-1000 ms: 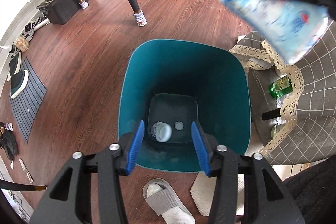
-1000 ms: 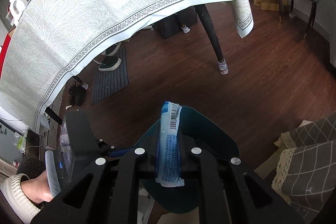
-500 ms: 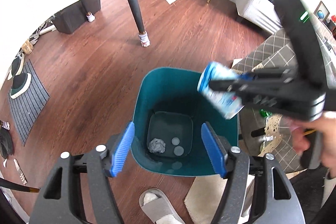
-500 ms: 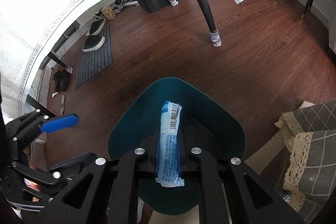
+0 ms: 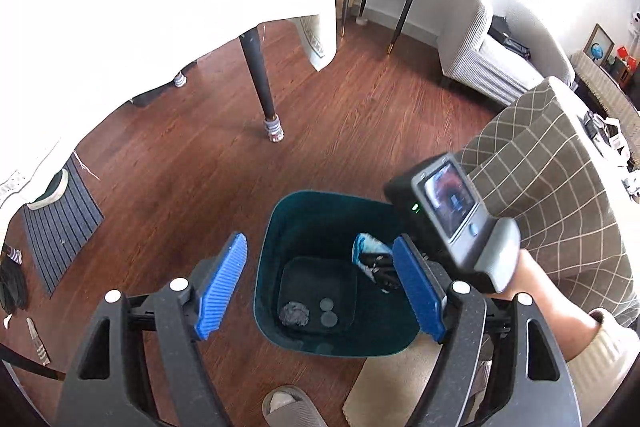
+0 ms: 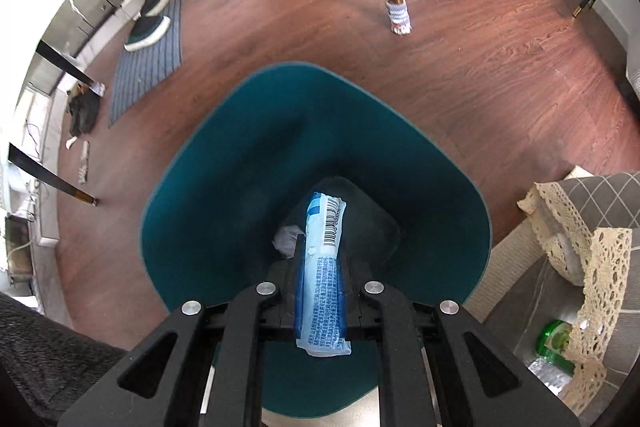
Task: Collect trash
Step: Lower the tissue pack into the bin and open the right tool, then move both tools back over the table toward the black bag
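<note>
Bin: crumpled wad, two discs | right claw: wrapper inside

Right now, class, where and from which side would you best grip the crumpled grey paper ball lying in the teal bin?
Grip the crumpled grey paper ball across its middle, coming straight down through the open top of the teal plastic bin. It lies on the floor of the bin, whose tall walls block any sideways approach.
</note>
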The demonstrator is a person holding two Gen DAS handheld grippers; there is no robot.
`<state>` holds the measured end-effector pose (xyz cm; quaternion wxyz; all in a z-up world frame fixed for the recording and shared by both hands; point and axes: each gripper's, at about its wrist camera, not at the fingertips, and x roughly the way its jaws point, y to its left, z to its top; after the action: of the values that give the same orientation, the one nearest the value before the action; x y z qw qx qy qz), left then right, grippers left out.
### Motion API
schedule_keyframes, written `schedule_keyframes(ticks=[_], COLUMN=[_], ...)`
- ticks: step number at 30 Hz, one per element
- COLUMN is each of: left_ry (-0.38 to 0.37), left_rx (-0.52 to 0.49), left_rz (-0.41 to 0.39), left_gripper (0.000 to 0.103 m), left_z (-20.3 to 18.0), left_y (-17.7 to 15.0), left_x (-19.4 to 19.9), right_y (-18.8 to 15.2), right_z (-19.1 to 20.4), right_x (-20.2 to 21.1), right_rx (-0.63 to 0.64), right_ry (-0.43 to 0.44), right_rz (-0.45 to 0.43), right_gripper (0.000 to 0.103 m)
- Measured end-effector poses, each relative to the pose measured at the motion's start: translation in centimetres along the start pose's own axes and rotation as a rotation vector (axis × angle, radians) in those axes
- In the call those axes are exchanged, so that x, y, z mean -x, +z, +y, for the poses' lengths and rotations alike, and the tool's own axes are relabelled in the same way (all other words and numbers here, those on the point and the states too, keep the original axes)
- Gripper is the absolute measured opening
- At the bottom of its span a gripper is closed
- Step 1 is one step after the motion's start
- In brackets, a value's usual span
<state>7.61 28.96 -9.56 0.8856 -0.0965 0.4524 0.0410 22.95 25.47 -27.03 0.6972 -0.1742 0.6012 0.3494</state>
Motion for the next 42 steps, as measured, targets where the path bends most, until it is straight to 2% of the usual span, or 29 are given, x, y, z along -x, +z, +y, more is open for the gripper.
schedule_keyframes(ticks=[10, 12, 13, 15, 16, 18, 22, 29, 38, 42], left_ry=[-0.019, -0.028, -0.031, -0.034, -0.036, -0.037, -0.051, -0.065, -0.088, -0.101], left_rx=[-0.021, -0.023, -0.024, -0.023, -0.022, -0.015, -0.001, 0.009, -0.011, -0.027], left_rz=[-0.143, -0.172, -0.184, -0.208, -0.219, -0.244, -0.297, -0.35, -0.371, -0.382], left_gripper=[0.077, 0.073, 0.072, 0.068, 0.065, 0.056, 0.048, 0.047, 0.047, 0.047], left_z=[-1.5, -1.9, -2.0, -2.2, -2.2, -2.5, -2.9, -4.5, -8.0, -9.7], left_y=[2.4, 2.7, 2.9, 3.3, 3.3, 3.7, 4.4, 5.6, 6.3, 6.7], left_x=[5.0, 6.1, 6.5, 7.4, 7.8, 8.7, 10.5, 11.9, 11.9, 11.8], right_y=[-1.1, -1.3, -1.4, -1.6, -1.6, -1.9, -2.1, -2.6, -4.5, -5.7], right_z=[-0.3, -0.4, -0.5, -0.5, -0.4, -0.2, -0.3, 0.2, 0.3, -0.5], right_x=[-1.6, -1.5, -1.4, -1.2, -1.0, -0.5, 1.0, 5.9, 16.6, 20.3], right_rx=[-0.005, -0.003, -0.001, 0.002, 0.005, 0.016, 0.028, 0.07, 0.111, 0.112], right_ry=[-0.014, -0.008, -0.004, -0.002, -0.007, -0.006, 0.013, 0.026, 0.034, 0.015], right_rz=[0.038, 0.032, 0.028, 0.017, 0.002, -0.02, -0.058, -0.159, -0.379, -0.443], right_gripper=[0.013, 0.013, 0.016, 0.044, 0.062, 0.062, 0.062, 0.062, 0.062, 0.062])
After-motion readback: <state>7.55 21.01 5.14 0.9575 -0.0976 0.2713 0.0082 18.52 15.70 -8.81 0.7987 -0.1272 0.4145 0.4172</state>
